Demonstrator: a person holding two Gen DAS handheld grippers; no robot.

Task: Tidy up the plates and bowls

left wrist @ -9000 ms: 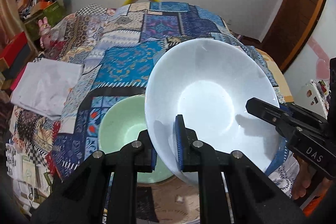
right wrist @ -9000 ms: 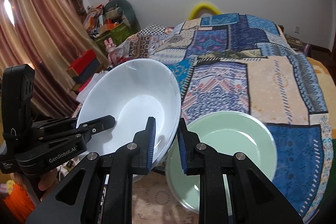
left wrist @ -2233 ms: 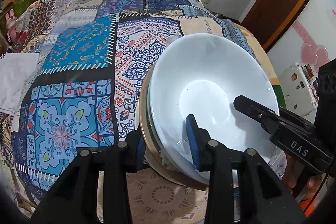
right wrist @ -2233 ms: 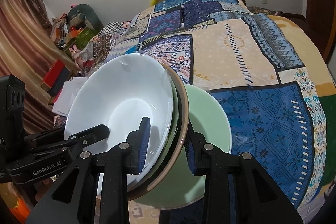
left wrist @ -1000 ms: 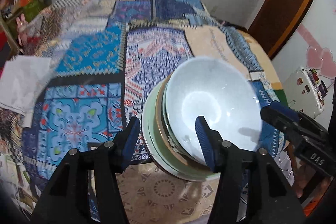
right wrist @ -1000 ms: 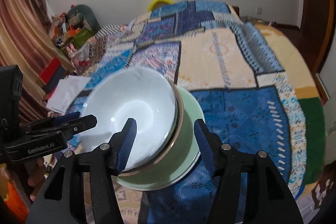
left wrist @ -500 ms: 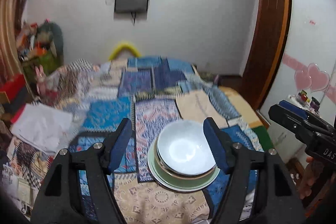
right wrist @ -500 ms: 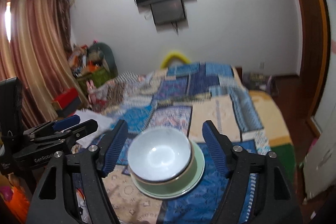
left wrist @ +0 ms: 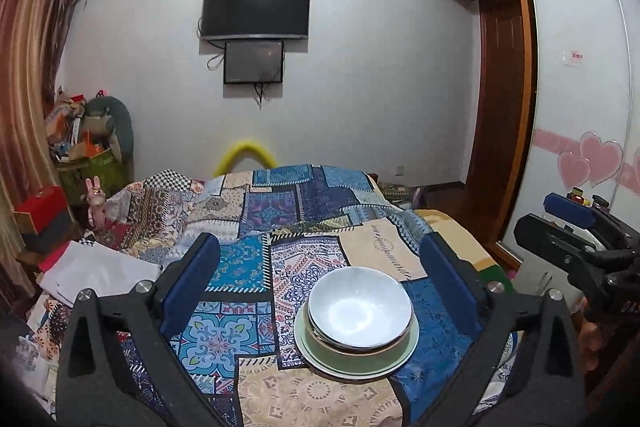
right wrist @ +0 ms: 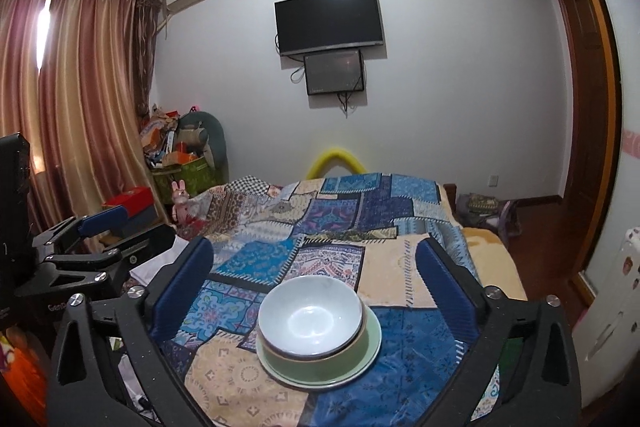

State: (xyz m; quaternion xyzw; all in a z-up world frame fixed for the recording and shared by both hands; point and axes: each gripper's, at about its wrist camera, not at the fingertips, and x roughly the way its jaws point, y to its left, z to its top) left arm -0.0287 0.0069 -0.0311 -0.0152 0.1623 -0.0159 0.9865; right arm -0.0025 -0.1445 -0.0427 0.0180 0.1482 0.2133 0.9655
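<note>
A white bowl (left wrist: 360, 306) (right wrist: 310, 315) sits nested on top of a stack of bowls that rests on a pale green plate (left wrist: 356, 367) (right wrist: 320, 373), near the front edge of the bed. My left gripper (left wrist: 320, 267) hangs above and behind the stack, its jaws opening wide with nothing between them. My right gripper (right wrist: 314, 267) is likewise raised and back from the stack, jaws opening wide and empty. The right gripper (left wrist: 580, 231) shows at the right edge of the left wrist view, and the left gripper (right wrist: 96, 239) at the left edge of the right wrist view.
The stack stands on a patchwork bedspread (left wrist: 280, 211) (right wrist: 352, 211). White folded cloth (left wrist: 96, 271) lies at the bed's left side. Cluttered boxes and a green bin (right wrist: 180, 163) fill the left corner. A wardrobe (left wrist: 580, 107) stands on the right, a television (right wrist: 330, 21) on the far wall.
Both grippers let go of the bowl stack, opened wide and pulled up and back, tilting toward level. The stack stays on the bed and looks smaller and farther away.
</note>
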